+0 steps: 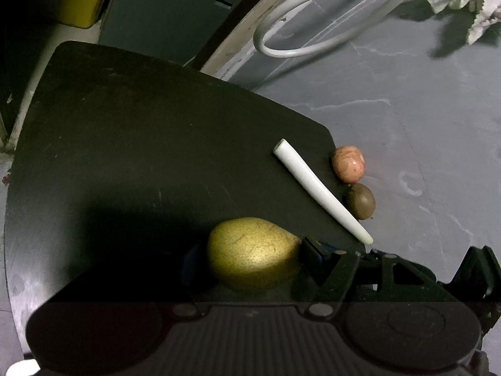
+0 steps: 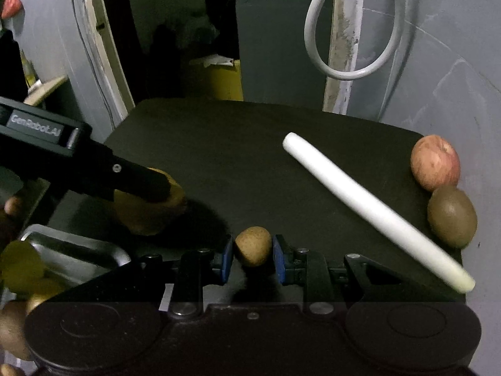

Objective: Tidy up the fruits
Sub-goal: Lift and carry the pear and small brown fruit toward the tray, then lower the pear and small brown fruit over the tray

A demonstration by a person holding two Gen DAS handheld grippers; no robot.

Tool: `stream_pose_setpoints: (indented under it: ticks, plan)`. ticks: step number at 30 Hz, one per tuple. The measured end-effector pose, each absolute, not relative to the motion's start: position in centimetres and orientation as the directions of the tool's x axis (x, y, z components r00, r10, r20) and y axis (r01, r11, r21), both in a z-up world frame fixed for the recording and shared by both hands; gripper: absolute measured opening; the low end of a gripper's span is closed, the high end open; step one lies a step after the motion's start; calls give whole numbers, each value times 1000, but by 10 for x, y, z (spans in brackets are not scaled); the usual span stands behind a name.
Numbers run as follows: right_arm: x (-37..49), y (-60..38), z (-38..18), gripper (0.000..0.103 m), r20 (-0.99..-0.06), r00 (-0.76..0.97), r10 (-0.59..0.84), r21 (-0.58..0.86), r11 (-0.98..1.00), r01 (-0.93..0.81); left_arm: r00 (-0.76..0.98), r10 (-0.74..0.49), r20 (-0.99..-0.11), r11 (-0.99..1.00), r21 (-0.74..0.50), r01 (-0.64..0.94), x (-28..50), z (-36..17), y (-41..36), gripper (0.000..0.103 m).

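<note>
My left gripper (image 1: 250, 250) is shut on a yellow-green pear (image 1: 252, 253) just above the black table (image 1: 141, 156); it also shows in the right wrist view (image 2: 150, 206) under the left gripper's black finger (image 2: 137, 181). My right gripper (image 2: 253, 258) is shut on a small brown kiwi (image 2: 253, 246) between its blue pads. A white stick (image 2: 372, 210) lies diagonally on the table (image 2: 235, 156). Right of it sit a red apple (image 2: 435, 163) and a brown kiwi (image 2: 452, 216). They also show in the left wrist view: stick (image 1: 319, 188), apple (image 1: 348, 164), kiwi (image 1: 360, 201).
A metal tray (image 2: 78, 250) at the lower left holds yellow-green fruits (image 2: 22, 266), and brown fruits (image 2: 12, 329) lie below it. A yellow box (image 2: 225, 78) stands behind the table. A white hose (image 2: 353, 72) loops on the grey wall beyond.
</note>
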State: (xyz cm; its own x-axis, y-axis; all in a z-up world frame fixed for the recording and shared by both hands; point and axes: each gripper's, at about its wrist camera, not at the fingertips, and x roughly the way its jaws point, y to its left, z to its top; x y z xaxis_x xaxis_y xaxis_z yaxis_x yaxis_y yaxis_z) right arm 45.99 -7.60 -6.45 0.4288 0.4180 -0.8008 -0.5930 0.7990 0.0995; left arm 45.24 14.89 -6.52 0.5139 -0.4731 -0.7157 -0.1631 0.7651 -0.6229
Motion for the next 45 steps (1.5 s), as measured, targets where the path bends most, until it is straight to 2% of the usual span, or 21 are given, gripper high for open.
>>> stream_pose_setpoints:
  ticks: [9, 21, 35, 45]
  plan:
    - [416, -82, -43, 29, -768, 448, 457, 153, 811, -565, 560, -478, -677, 768, -631, -108, 417, -42, 146, 71]
    - [328, -92, -2, 29, -739, 457, 495, 189, 803, -565, 606, -507, -613, 774, -633, 7, 331, -1, 147, 71]
    - [205, -88, 12, 29, -766, 407, 497, 212, 794, -570, 546, -515, -661, 820, -565, 91, 221, -2, 151, 71]
    - [150, -67, 3, 29, -811, 369, 454, 141, 764, -630, 476, -535, -698, 831, -536, 148, 173, -19, 154, 71]
